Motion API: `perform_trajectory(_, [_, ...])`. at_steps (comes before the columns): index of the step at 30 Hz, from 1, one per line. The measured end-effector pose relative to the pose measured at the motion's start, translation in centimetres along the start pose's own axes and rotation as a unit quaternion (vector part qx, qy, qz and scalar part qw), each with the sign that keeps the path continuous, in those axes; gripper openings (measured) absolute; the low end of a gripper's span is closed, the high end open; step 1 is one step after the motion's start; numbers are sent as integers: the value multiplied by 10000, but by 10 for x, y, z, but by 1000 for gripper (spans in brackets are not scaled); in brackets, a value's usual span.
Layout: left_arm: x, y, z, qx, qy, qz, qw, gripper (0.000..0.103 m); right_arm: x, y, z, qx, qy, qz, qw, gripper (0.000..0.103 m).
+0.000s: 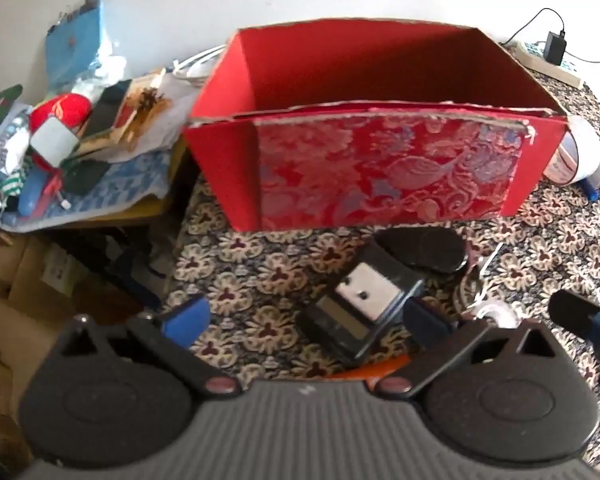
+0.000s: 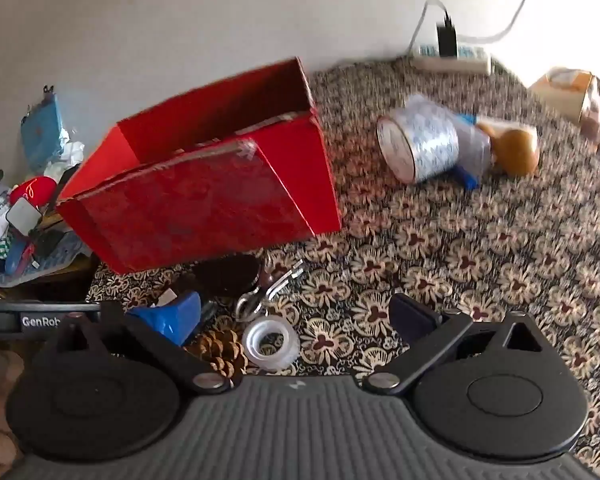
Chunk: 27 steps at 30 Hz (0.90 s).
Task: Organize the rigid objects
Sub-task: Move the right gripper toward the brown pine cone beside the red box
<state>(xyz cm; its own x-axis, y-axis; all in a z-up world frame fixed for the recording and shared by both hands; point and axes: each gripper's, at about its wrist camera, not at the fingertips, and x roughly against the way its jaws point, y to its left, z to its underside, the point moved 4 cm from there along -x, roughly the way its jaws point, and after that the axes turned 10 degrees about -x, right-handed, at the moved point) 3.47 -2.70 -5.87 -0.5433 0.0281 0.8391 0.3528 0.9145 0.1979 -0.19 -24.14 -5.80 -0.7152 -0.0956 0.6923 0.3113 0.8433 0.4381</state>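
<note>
Scale (image 1: 358,312), black with a steel plate, lies on the table near the red box (image 1: 372,168): stiff, slippery, best pinched across its edges. Left tongs (image 1: 300,320) and right tongs (image 2: 296,320) spread, empty.

Daylight fills both views, soft and fairly bright, strongest at the far right of the right wrist view, where the wall (image 2: 572,20) blows out to white glare. The red box (image 1: 360,80) holds deep shadow inside and casts a dim patch on the patterned cloth (image 1: 260,280) near it. Motion blur smears the tin (image 2: 420,148) (its print unreadable). Fisheye bending curves the edges, with dark corners.
</note>
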Motion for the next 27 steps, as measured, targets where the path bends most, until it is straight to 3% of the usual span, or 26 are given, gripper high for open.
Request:
perform_trajectory(10, [-8,0,-8,462,170,-160,9987,102,-14,-5,-18,538,173,-120,9983,87])
perform_trajectory(13, [-13,-2,-5,450,385,113,9982,102,-15,-7,-20,497,201,-190,9984,86])
perform_trajectory(20, [-14,3,14,524,386,770,9949,102,-13,-5,-18,330,117,-203,9992,84])
perform_trajectory(27, [-11,13,24,248,436,585,9970,102,-10,4,-1,380,120,-92,9992,80])
